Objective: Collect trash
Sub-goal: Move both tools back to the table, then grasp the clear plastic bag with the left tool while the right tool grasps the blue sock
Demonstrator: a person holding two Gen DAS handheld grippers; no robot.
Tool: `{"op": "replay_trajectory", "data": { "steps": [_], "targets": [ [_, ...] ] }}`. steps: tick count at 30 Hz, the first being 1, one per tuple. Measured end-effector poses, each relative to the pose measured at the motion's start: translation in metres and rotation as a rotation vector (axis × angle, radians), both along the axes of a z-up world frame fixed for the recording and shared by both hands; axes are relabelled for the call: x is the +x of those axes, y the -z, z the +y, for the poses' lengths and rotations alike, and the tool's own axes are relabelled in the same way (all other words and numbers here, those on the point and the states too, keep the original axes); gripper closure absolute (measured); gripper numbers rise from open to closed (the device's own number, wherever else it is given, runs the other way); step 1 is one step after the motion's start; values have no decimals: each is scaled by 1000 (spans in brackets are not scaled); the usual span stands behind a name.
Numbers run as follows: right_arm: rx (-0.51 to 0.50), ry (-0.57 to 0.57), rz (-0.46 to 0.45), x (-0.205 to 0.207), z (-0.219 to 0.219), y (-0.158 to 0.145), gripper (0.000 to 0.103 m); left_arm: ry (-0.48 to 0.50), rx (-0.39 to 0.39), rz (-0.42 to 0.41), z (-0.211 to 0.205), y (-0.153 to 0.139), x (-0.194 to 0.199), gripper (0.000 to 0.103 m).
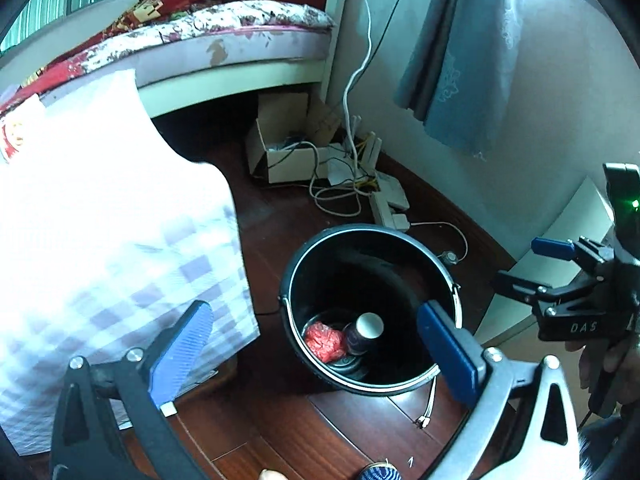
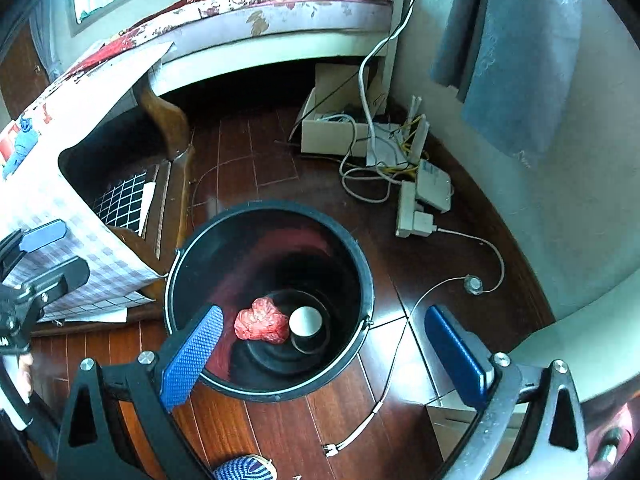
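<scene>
A black bucket (image 1: 304, 264) stands on the dark wooden floor; it also shows in the right wrist view (image 2: 208, 240). Inside lie a crumpled red wrapper (image 1: 325, 341) (image 2: 262, 324) and a dark cup with a white end (image 1: 364, 334) (image 2: 306, 324). My left gripper (image 1: 316, 344) is open and empty, held above the bucket. My right gripper (image 2: 324, 354) is open and empty above the bucket too. The right gripper also shows at the right edge of the left wrist view (image 1: 532, 266), and the left gripper at the left edge of the right wrist view (image 2: 52, 252).
A table with a checked cloth (image 1: 100, 220) (image 2: 60, 216) stands left of the bucket. A bed (image 1: 224, 48) is behind. A cardboard box (image 1: 280, 148), a power strip (image 2: 416, 208) and loose cables (image 2: 452, 276) lie on the floor by the wall. A white cabinet (image 1: 560, 248) stands right.
</scene>
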State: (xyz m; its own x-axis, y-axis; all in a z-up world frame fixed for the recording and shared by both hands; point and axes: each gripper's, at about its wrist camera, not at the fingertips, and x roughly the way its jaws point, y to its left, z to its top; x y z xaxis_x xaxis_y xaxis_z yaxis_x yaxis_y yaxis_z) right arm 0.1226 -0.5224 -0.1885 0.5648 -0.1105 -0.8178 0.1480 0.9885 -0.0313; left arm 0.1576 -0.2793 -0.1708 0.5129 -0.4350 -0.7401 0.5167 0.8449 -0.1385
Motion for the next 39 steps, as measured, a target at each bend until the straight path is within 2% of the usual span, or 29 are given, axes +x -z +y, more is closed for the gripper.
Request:
{"op": "replay_trajectory", "data": {
  "steps": [7,10,13,17,23,27,31,35,39],
  "targets": [
    [-8,-6,-53,-14,30,-39,1,-26,-7,-55,22,-29,-12,1],
    [-14,-9,-77,-19,46,-54,1,-39,-4,-104,31,-44,-16,0],
    [-28,-11,-106,-23,65,-71,1,-59,-13,-136,54,-59,-20,0],
    [-31,-24,-173,-27,95,-94,1,-124,11,-181,85,-77,-24,1],
    [3,-91,-233,-24,144,-119,1,-232,-2,-252,138,-98,-32,0],
    [21,-161,-251,-12,180,-125,1,-316,0,-258,184,-103,-26,0],
    [6,-240,-319,4,224,-127,1,-411,-1,-254,233,-103,-20,0],
    [-5,-315,-231,35,273,-123,1,-510,36,-241,278,-99,-11,0],
    [8,-379,-222,63,311,-119,3,-590,29,-220,317,-94,0,1]
  ]
}}
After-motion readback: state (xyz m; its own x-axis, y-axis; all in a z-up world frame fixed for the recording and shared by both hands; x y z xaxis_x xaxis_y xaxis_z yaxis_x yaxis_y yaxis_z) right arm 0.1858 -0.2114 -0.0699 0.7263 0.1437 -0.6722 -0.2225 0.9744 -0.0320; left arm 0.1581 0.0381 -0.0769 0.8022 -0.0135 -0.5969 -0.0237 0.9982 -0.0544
